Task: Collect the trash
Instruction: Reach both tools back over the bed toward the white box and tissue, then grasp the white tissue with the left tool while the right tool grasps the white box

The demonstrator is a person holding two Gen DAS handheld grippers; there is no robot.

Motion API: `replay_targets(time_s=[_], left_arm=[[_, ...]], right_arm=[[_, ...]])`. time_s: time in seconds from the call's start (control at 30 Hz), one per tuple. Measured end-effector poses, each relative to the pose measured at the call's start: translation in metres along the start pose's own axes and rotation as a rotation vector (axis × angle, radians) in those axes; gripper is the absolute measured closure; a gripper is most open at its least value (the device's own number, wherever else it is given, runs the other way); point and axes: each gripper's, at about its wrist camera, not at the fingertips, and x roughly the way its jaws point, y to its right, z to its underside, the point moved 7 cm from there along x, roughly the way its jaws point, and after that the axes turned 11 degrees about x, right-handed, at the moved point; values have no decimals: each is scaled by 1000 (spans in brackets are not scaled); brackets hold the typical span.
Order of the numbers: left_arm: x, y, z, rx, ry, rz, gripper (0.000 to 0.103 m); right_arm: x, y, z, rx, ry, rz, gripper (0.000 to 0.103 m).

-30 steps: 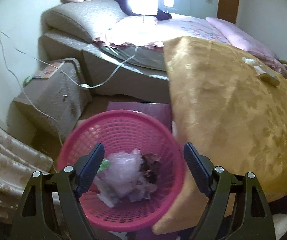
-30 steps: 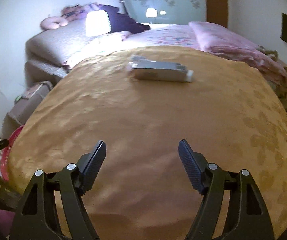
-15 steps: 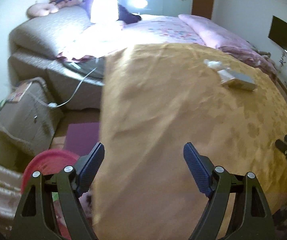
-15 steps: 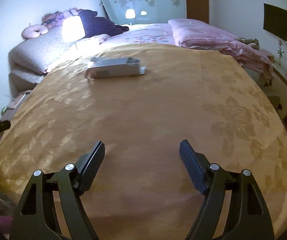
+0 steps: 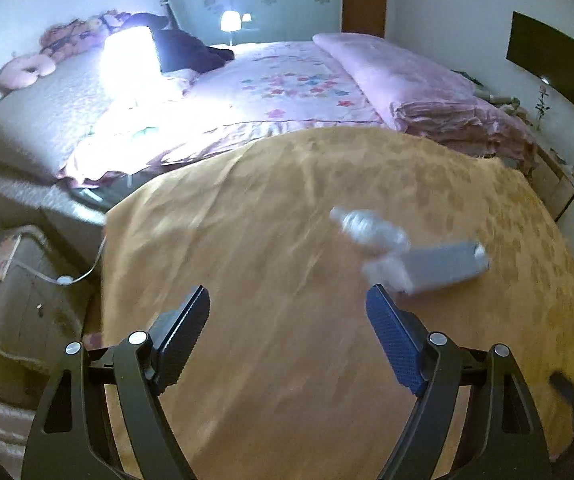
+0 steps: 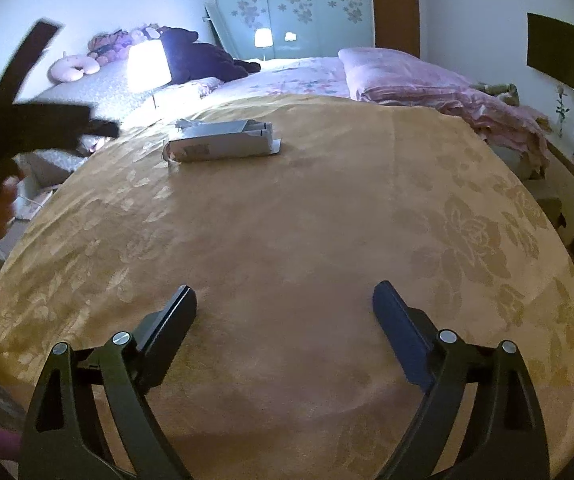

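Note:
A flat grey-white carton [image 5: 443,266] lies on the table's golden cloth [image 5: 279,248], with a crumpled clear wrapper [image 5: 367,228] beside it, blurred by motion. In the right wrist view the carton [image 6: 223,146] lies at the far left of the cloth [image 6: 307,220], with a bit of crumpled wrapper [image 6: 185,123] behind it. My left gripper [image 5: 287,312] is open and empty, above the cloth, short of the carton. My right gripper [image 6: 285,306] is open and empty over the middle of the table. The left gripper also shows as a dark blur in the right wrist view [image 6: 19,120].
A bed [image 5: 287,80] with pink bedding stands behind the table. A lit lamp [image 5: 131,60] glows on its left. A low padded stool [image 5: 19,292] with a cable stands on the floor at the left.
My left gripper has swung right, away from the pink trash basket, and now faces the table with the carton close ahead. My right gripper has turned slightly; the carton sits further left.

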Motion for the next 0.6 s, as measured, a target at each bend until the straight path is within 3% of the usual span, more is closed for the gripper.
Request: replay_targets(time_s=[0.17,0.3,0.37,0.43,0.57,0.6], left_arm=[[32,13,-31,7,-29,22,26],[51,19,-46,-7,-49,55,34],[61,25,-50,3,-68,69,40],[69,30,-50,19,-91,82,55],[75,38,-46,43,-108,109,73],[74,40,-45,52,-106,118,81]], right_arm=[[-1,0,0,5,5,-7,16],[-2,1,0,9,8,-12,16],[-2,0,0,9,8,-12,16],[-2,0,0,11,9,-13,16],[-3,0,0,16,11,-16,16],[-3,0,0,18,12,-16,16]])
